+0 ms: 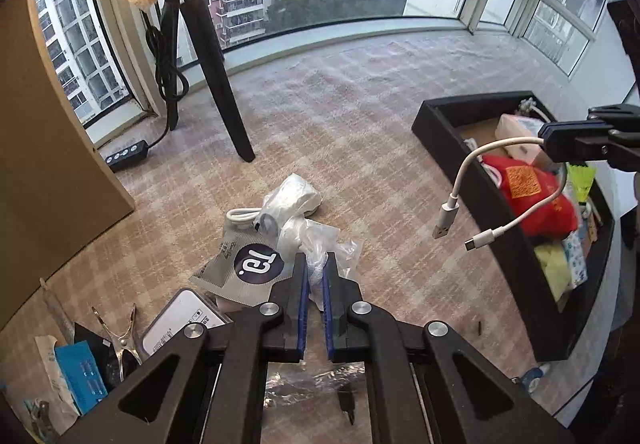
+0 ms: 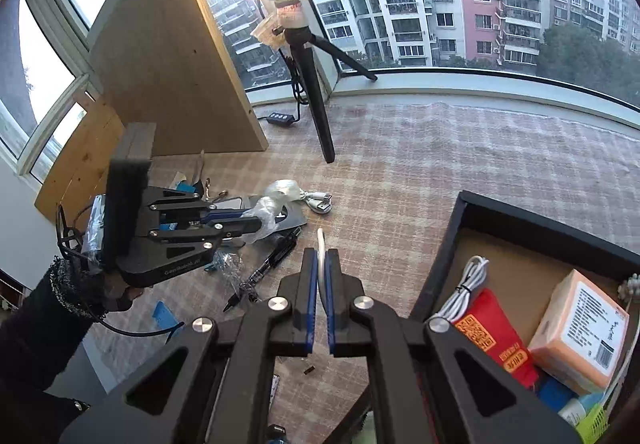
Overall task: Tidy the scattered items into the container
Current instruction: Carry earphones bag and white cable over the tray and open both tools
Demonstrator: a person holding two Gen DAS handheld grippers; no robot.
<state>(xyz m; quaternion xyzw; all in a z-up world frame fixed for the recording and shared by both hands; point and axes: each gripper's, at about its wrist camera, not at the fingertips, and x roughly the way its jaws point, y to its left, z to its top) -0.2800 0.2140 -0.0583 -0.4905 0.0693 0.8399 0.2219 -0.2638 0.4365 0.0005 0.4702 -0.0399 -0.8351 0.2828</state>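
Cable, limp and light, pinched mid-length by right claw beside container; left claw clamps crinkly plastic bag.

Crinkled clear plastic bag; matt woven checked cloth.

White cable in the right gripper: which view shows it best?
The left wrist view: the white cable hangs from the right gripper, both plugs dangling beside the black box. The right wrist view shows only a loop between its pads.
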